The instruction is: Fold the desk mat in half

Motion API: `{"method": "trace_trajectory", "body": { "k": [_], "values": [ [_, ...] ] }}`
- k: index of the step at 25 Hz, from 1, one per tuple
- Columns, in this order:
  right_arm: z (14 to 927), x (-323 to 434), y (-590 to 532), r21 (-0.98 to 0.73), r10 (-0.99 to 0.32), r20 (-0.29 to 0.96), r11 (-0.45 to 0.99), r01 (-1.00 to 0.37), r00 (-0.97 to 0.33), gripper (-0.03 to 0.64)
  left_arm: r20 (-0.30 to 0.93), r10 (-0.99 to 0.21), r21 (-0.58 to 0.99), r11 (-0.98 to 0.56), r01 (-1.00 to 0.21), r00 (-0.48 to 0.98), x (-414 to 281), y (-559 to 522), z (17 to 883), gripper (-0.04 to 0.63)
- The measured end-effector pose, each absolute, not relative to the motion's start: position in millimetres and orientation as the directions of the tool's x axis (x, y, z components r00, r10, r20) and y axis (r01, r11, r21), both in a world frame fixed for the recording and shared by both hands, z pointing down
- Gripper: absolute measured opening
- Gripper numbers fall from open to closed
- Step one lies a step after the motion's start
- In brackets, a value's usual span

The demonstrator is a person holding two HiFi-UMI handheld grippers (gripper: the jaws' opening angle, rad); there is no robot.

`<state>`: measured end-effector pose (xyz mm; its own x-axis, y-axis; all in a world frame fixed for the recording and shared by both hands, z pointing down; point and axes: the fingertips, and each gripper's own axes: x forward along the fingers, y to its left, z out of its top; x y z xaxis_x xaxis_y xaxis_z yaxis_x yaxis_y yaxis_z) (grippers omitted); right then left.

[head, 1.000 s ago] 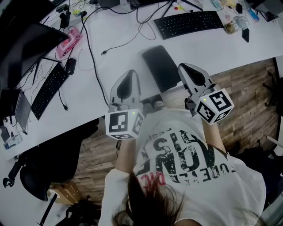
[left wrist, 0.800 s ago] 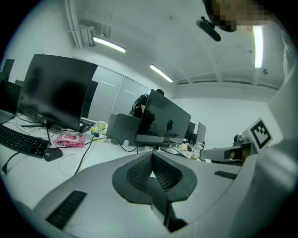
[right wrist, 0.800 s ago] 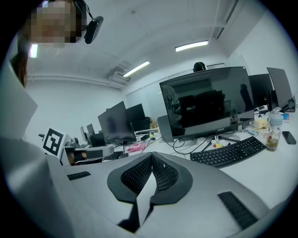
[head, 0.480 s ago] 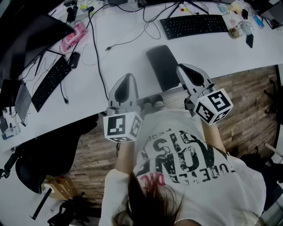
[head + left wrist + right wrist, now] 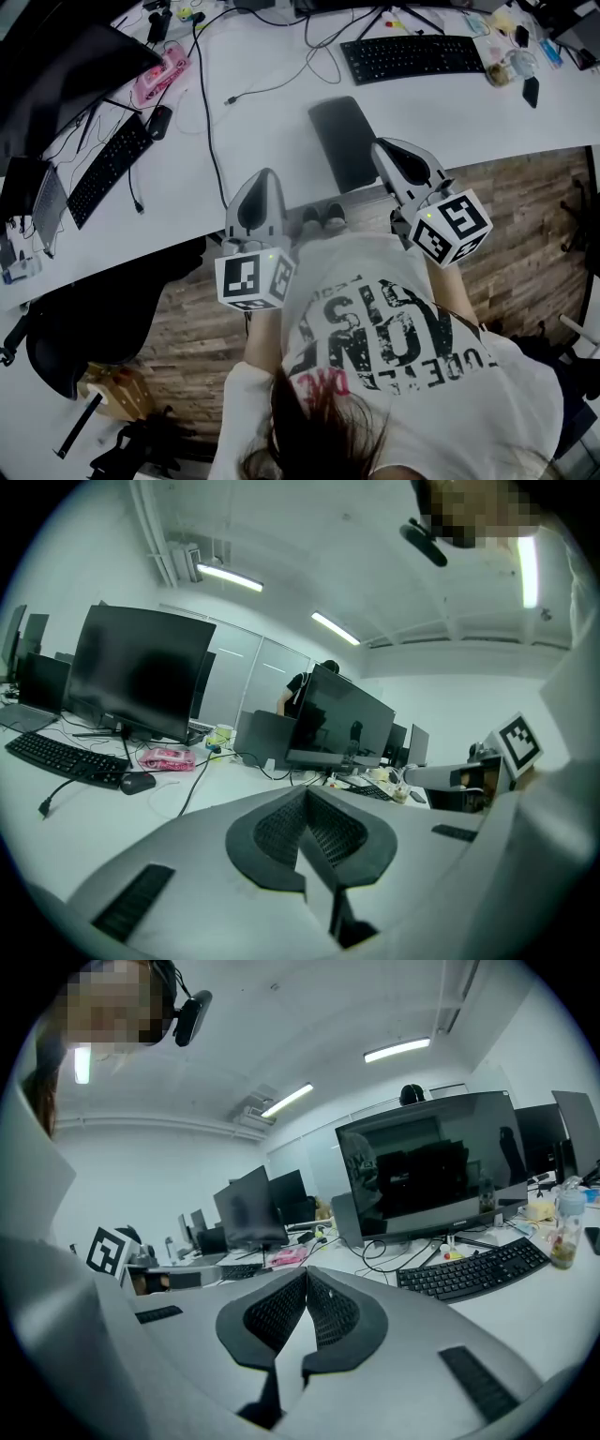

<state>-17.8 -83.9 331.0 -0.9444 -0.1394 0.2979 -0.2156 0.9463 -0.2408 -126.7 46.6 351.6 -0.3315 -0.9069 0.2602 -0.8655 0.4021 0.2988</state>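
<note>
The desk mat [image 5: 345, 141] lies dark and flat on the white desk [image 5: 253, 131], its near short end right at the desk's front edge and its long axis running away from me toward the black keyboard [image 5: 412, 54], leaning slightly to the left. From here I cannot tell whether it is one layer or already doubled. My right gripper [image 5: 383, 147] is the nearer one: its tip sits just beside the mat's right long edge, close to the near right corner, jaws pressed together with nothing between them. My left gripper [image 5: 264, 178] hangs over the desk's front edge, off to the left of the mat and clearly apart from it, its jaws also closed on nothing. So the mat lies ahead and between my two tools, closer to the right. To fold it across its length, I judge I would open the jaws and take the near end.
</note>
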Motion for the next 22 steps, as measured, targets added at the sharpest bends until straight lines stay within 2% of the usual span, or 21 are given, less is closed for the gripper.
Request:
{"method": "trace_trajectory", "body": {
  "k": [10,22],
  "values": [
    [330.1,-4.5,-88.7,-0.234,-0.112,0.271,0.956,-0.178,-0.956,0.002,0.240,-0.898,0.288,0.430,-0.856,-0.370,-108.6,46.9,352.6,0.002],
    [330.8,8.4,-104.8,-0.229,-0.127,0.273,0.954,-0.192,-0.954,0.002,0.223,-0.905,0.288,0.416,-0.862,-0.362,-96.0,32.9,350.0,0.002]
  ]
}}
